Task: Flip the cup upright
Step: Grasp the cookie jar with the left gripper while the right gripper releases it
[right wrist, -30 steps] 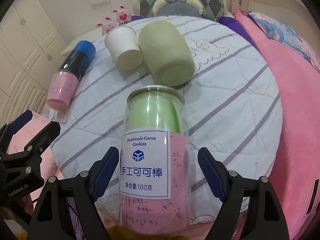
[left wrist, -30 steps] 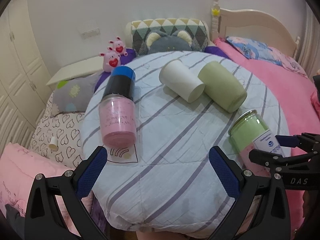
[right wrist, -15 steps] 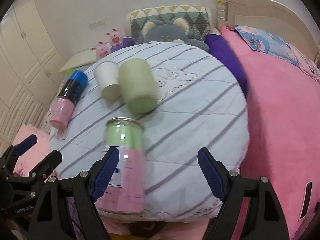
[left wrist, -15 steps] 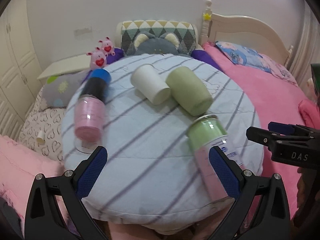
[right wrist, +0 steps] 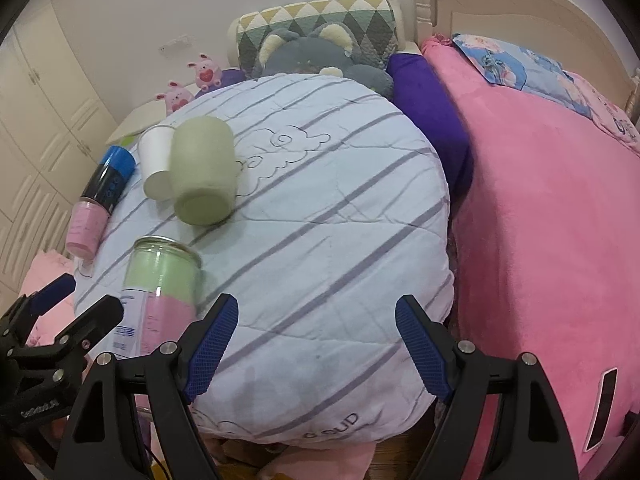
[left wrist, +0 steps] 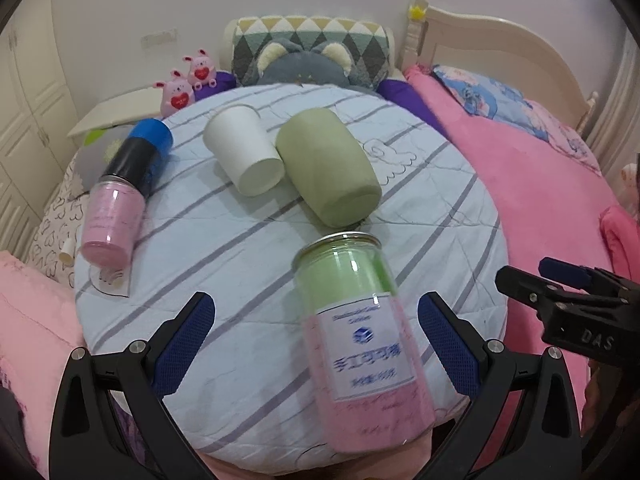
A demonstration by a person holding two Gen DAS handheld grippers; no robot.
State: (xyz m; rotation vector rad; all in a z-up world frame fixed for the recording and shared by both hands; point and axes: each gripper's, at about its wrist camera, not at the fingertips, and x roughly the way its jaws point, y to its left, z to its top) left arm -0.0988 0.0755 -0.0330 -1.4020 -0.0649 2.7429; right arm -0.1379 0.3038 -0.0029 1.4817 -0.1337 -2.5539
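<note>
Nothing is flipped yet: the matte green ceramic cup point(left wrist: 328, 172) lies on its side, touching the white paper cup point(left wrist: 244, 154), just beyond the clear labelled cookie jar point(left wrist: 360, 336). The left gripper point(left wrist: 316, 332) straddles that jar, jaws wide, empty; the right gripper point(right wrist: 316, 344) likewise gapes, empty.

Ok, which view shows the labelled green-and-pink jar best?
The left wrist view: the jar lies on its side between the open left gripper fingers, whole body and label visible. In the right wrist view it sits far left, partly hidden by a black gripper finger.
</note>
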